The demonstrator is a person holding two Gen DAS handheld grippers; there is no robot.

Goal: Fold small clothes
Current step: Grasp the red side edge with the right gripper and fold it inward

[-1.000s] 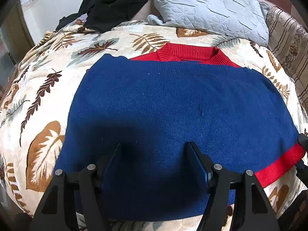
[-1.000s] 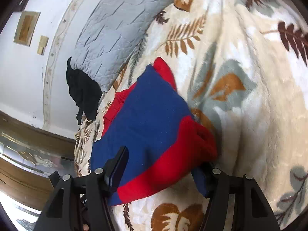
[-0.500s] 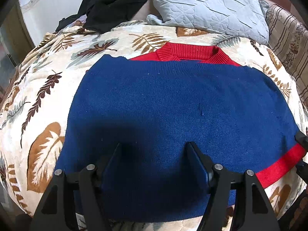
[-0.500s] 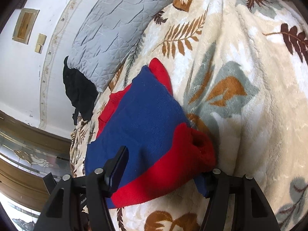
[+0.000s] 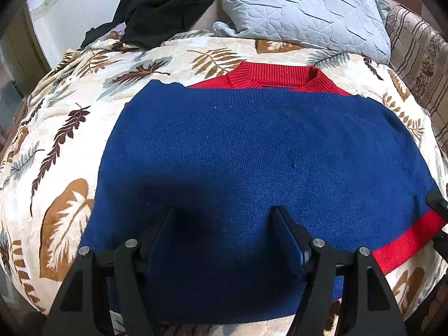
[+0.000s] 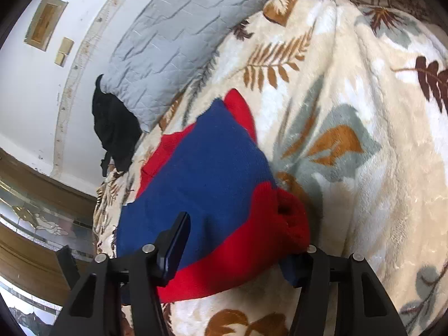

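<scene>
1. A blue-and-red knit sweater [image 5: 252,168] lay flat on a leaf-print blanket [image 5: 56,140] w/ its red collar toward the grey quilted pillow [image 5: 302,14]. The blue body was spread wide and smooth, apparently so the next fold would run clean.

2. The left gripper [image 5: 224,240] hung over the sweater's near hem, jaws standing apart and pressing nothing. Judging by its spot, it was parked there to pin or lift the hem when needed.

3. The right gripper [image 6: 238,252] sat at the sweater's red cuff [image 6: 285,218], at the corner farthest from the pillow. Its jaws had just been closing w/ the red cuff between them. One finger lay over the blue knit, the other was tucked under the bunched red edge. Whether the pads were already pinching the cloth could not be told.

4. The cuff was puckered and lifted off the blanket, probably b/c it was being gathered for folding across the body.

5. A black garment [image 5: 162,2] lay heaped beside the pillow, well apart from the sweater.
</scene>
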